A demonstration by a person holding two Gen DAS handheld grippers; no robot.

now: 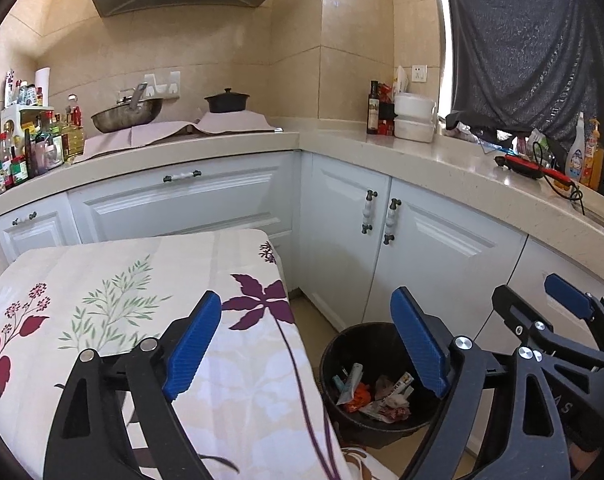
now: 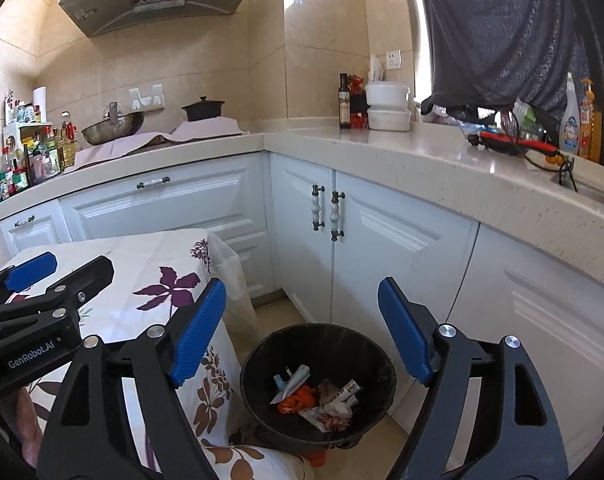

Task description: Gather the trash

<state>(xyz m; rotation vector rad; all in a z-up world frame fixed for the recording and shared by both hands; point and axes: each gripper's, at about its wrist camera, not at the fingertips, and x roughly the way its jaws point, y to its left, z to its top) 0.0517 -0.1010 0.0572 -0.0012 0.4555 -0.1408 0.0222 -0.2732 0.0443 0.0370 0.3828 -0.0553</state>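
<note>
I have both grippers up over the gap between the desk with its floral cloth and the white cabinets, and both are released: the left gripper has its blue fingers spread wide with nothing between them, and the right gripper is spread the same way, also empty. The trash, a mix of wrappers, a small tube and an orange scrap, lies at the bottom of the black bin on the floor, just beside the desk's hanging cloth and near the cabinet doors. The part of the desk top I can see is bare, so I judge the collecting close to done, though the near end of the desk is hidden behind my own fingers and something could be lying there unseen. The main risk from here is the two grippers fouling each other: in the left view the right gripper sits just beside mine, and a careless swing would knock them together. If I drop lower toward the bin, an open finger could catch the rim and tip the light bin over, spilling everything back onto the floor. The cloth edge is another snag; hooking it would drag the whole cover. The fisheye bends my sense of clearance, so I would move slowly.
</note>
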